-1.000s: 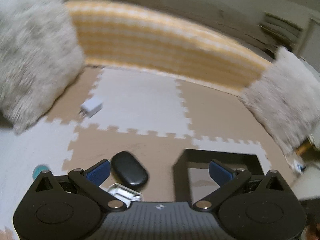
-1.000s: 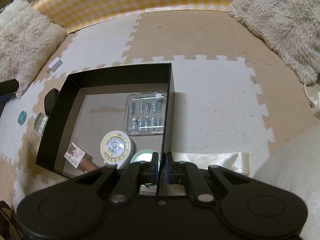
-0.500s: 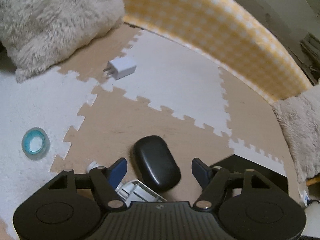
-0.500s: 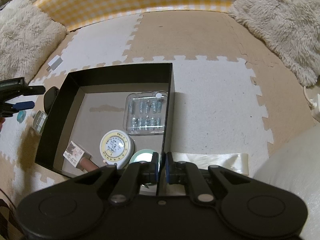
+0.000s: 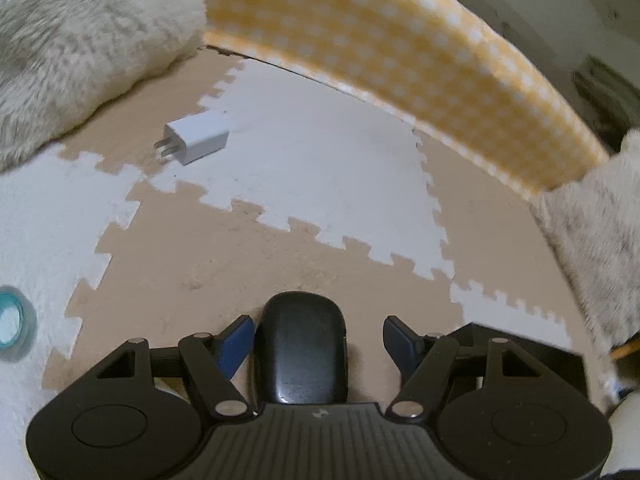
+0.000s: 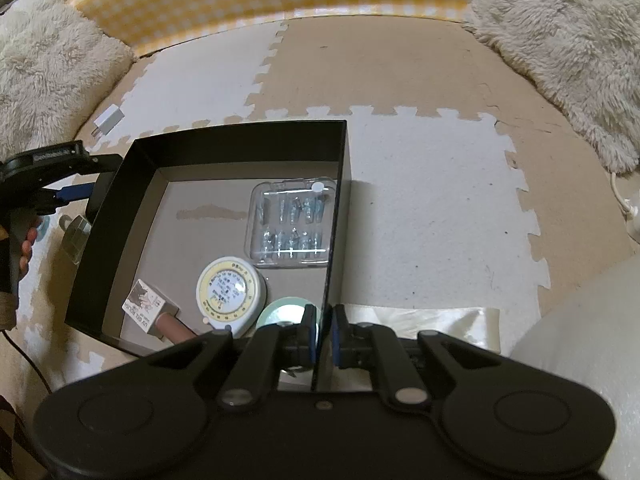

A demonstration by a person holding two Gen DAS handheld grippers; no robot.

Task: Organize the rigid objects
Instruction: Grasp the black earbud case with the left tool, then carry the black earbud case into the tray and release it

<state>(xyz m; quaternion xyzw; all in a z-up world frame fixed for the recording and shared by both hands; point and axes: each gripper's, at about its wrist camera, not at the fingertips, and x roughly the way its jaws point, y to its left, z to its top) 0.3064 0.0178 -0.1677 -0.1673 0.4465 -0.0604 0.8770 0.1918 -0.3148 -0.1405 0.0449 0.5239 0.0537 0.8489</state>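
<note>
Foam mat [image 5: 280,168] floor, gingham wall [image 5: 400,52], fluffy cushions [image 6: 568,40] at both sides

A white charger [image 5: 196,142] lay far out on the mat and a teal tape roll [image 5: 10,326] at the left edge; the black box [image 6: 240,136] held a clear case [image 6: 292,220], a round tape measure [image 6: 230,290] and a small gel carton [image 6: 144,306]. The left gripper [image 5: 318,340] sat low with fingers spread, the black case [image 5: 300,354] lying between them, close to the left pad. The right gripper [image 6: 323,334] was clamped on the box's near right wall
</note>
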